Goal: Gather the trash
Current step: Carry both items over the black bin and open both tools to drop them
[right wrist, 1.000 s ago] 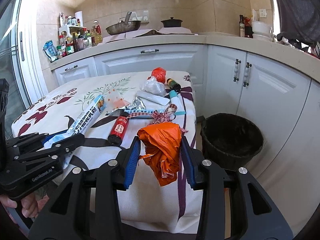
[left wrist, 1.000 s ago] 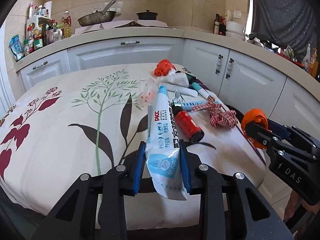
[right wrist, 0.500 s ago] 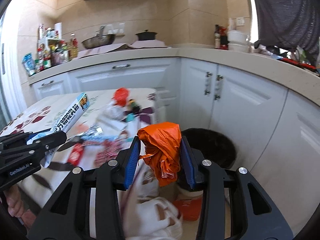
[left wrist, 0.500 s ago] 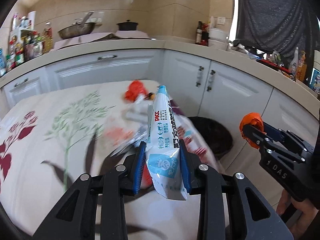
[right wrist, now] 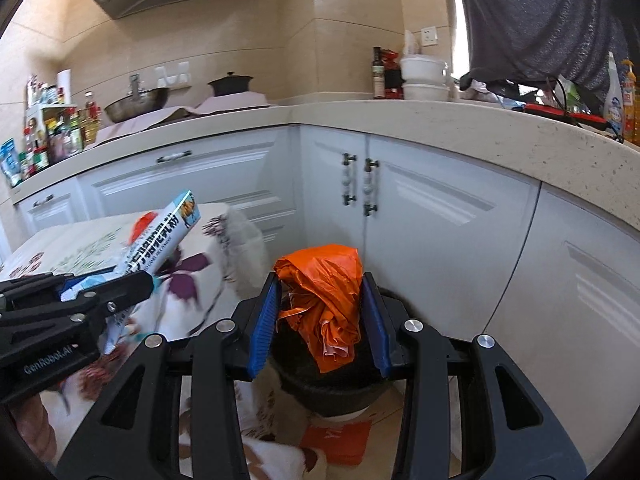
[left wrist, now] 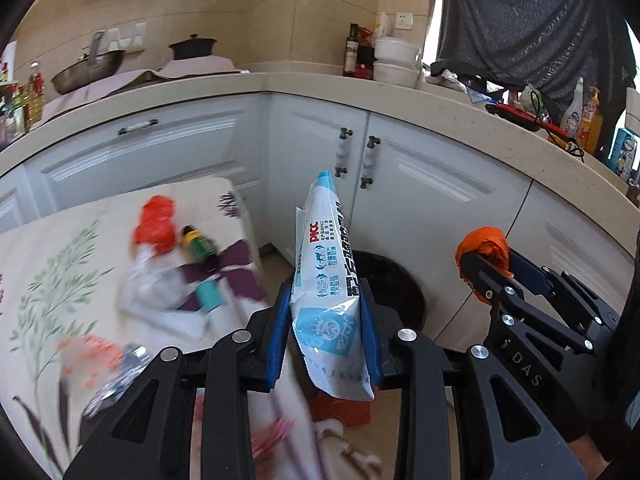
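Observation:
My left gripper (left wrist: 325, 312) is shut on a long white-and-blue packet (left wrist: 328, 280), which sticks up and forward. Beyond it on the floor stands a black bin (left wrist: 400, 292). In the right wrist view my right gripper (right wrist: 320, 312) is shut on a crumpled orange plastic bag (right wrist: 326, 292), held just above the same black bin (right wrist: 332, 388). The right gripper with the orange bag (left wrist: 482, 248) shows at the right of the left wrist view. The left gripper with the packet (right wrist: 160, 240) shows at the left of the right wrist view.
A table with a floral cloth (left wrist: 60, 264) lies to the left and bears more litter: a red bag (left wrist: 156, 228), a small bottle (left wrist: 198, 242) and clear plastic (left wrist: 152, 284). White cabinets (left wrist: 420, 208) curve behind the bin. An orange mat (right wrist: 336, 440) lies on the floor.
Both grippers have swung right, off the table and toward the black bin, each keeping its load. The bin is now under the orange bag and the table has slid left.

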Tool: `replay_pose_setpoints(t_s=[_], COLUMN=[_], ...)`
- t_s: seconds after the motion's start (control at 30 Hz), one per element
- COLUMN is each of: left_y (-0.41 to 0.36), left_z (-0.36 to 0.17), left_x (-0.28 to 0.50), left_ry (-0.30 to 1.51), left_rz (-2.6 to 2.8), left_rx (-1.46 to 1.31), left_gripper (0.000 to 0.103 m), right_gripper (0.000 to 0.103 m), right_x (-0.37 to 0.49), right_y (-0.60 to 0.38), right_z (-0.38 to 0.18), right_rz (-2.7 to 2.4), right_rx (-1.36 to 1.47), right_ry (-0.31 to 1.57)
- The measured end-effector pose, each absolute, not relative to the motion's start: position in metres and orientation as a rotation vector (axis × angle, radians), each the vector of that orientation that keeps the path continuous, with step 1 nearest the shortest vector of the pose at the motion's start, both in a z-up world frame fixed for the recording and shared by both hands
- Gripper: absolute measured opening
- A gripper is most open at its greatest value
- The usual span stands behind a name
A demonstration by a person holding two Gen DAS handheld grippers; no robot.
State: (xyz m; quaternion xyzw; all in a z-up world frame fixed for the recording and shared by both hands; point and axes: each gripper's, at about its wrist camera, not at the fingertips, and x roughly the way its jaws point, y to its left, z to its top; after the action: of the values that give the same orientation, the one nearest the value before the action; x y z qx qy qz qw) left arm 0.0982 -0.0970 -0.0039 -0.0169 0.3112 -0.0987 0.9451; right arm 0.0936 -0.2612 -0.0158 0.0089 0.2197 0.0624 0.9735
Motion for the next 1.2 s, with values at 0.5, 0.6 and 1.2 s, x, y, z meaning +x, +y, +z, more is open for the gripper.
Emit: replay_pose_setpoints(t_s=[0.5,0.6,1.2], left_y=[-0.144,-0.147,-0.155], left_z=[-0.032,-0.040,-0.054], left_x=[0.180,0.192,0.215], left_ry=[0.720,0.738,0.776], left_rz=[-0.140,-0.126,-0.109], left_rx=[0.012,0.016,0.023], left_gripper=[0.033,0.033,0.056], right_gripper=[0.039,0.039,0.055], right_x=[0.173,0.188,0.224], right_y=[-0.298,-0.301,-0.308], right_z=[-0.042,-0.050,-0.076], right_rz=[0.082,0.082,0.045], right_rx=[0.054,0.056,0.087], right_ry=[0.505,0.523,0.563])
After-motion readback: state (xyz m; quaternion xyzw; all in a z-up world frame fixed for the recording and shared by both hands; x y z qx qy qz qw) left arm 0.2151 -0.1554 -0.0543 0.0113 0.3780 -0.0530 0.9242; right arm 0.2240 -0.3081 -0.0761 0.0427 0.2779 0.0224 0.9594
